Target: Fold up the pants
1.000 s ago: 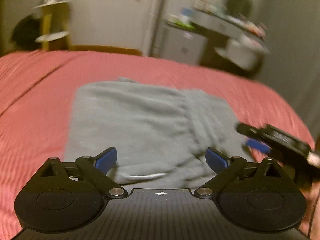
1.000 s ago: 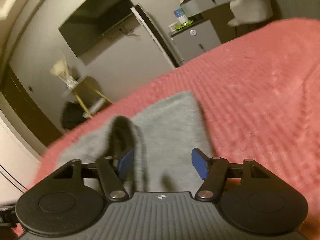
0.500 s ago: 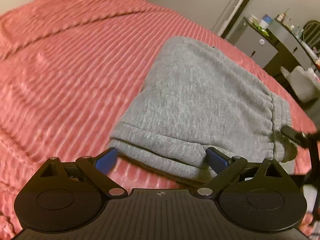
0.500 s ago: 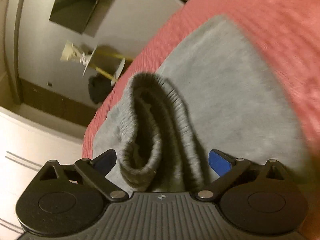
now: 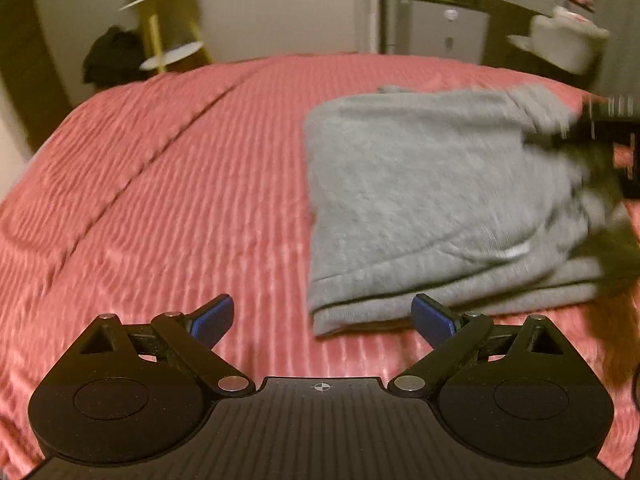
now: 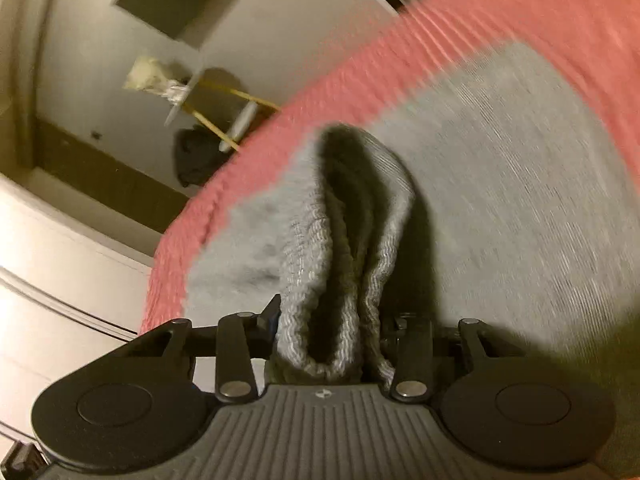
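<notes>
Grey sweatpants [image 5: 420, 184] lie folded on the pink ribbed bedspread [image 5: 160, 200]. My left gripper [image 5: 323, 318] is open just above the bed, and the near left corner of the fold lies between its blue pads [image 5: 212, 318]. In the right wrist view the ribbed waistband [image 6: 304, 280] stands up as a doubled loop between the fingers of my right gripper [image 6: 336, 322]. Its jaws are closing and press on that fabric from both sides. The rest of the pants [image 6: 500, 200] spreads flat beyond. The right gripper's black body [image 5: 600, 132] shows blurred at the pants' far right end.
Past the foot of the bed stand a yellow side table [image 5: 168, 36], a dark bag [image 5: 112, 60], a grey cabinet [image 5: 440, 28] and a white chair [image 5: 568, 40]. Open bedspread stretches to the left of the pants. A dark screen [image 6: 168, 0] hangs on the wall.
The right jaws went from wide open around the waistband to narrow and pressing on it. The left gripper swung and shifted; the pants now lie to its right, the corner between its fingers.
</notes>
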